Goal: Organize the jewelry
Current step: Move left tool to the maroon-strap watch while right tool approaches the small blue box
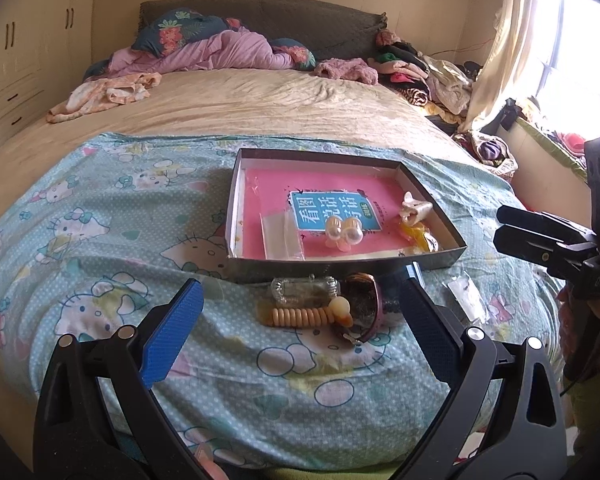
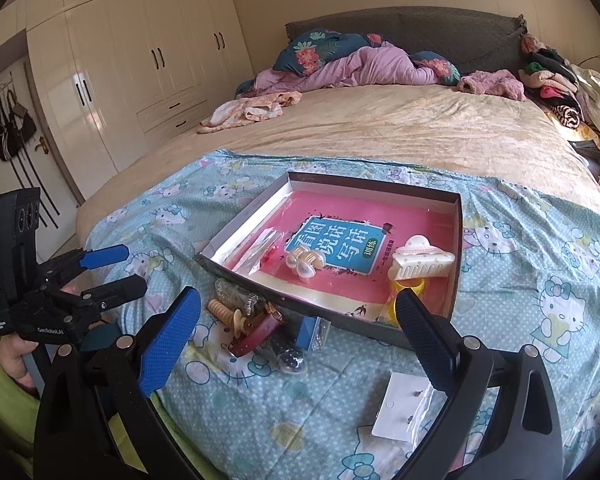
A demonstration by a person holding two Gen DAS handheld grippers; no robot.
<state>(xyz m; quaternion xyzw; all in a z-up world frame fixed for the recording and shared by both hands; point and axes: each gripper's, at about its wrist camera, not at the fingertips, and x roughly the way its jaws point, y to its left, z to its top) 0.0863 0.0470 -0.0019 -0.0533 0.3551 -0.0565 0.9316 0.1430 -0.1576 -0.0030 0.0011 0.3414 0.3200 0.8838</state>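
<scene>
Writing: the pink book (image 2: 340, 240) lying flat in the box has a teal label with big Chinese characters, 看图说话写话, plus a small 训练 tag. My left tongs body reads "GenRobot.AI" in the right wrist view.

Box: shallow grey box (image 1: 428, 260) near the foot edge of the bed (image 1: 260, 100), sitting on the Hello Kitty sheet (image 1: 100, 208).

In the box: pearl hair piece (image 1: 342, 230), white claw clip (image 2: 422, 262) with something yellow (image 2: 408, 288) just under it, and a clear plastic bag (image 1: 282, 236) on the left side.

Still outside: beige coil hair tie (image 1: 300, 316), clear coil tie (image 1: 300, 289), a maroon band (image 2: 256, 334) and a small blue-topped bag (image 2: 314, 332), all bunched just in front of the box's near wall.

Only right wrist sees: a white earring card (image 2: 404, 406) in plastic near the foot edge, wardrobe doors, bags hung on the wall.

Only left wrist sees: the bright window and curtain.

Left tongs (image 1: 300, 308): wide, empty, hanging over the loose pile.

Right tongs (image 2: 296, 332): wide too, nothing in them, over the box's near corner.
</scene>
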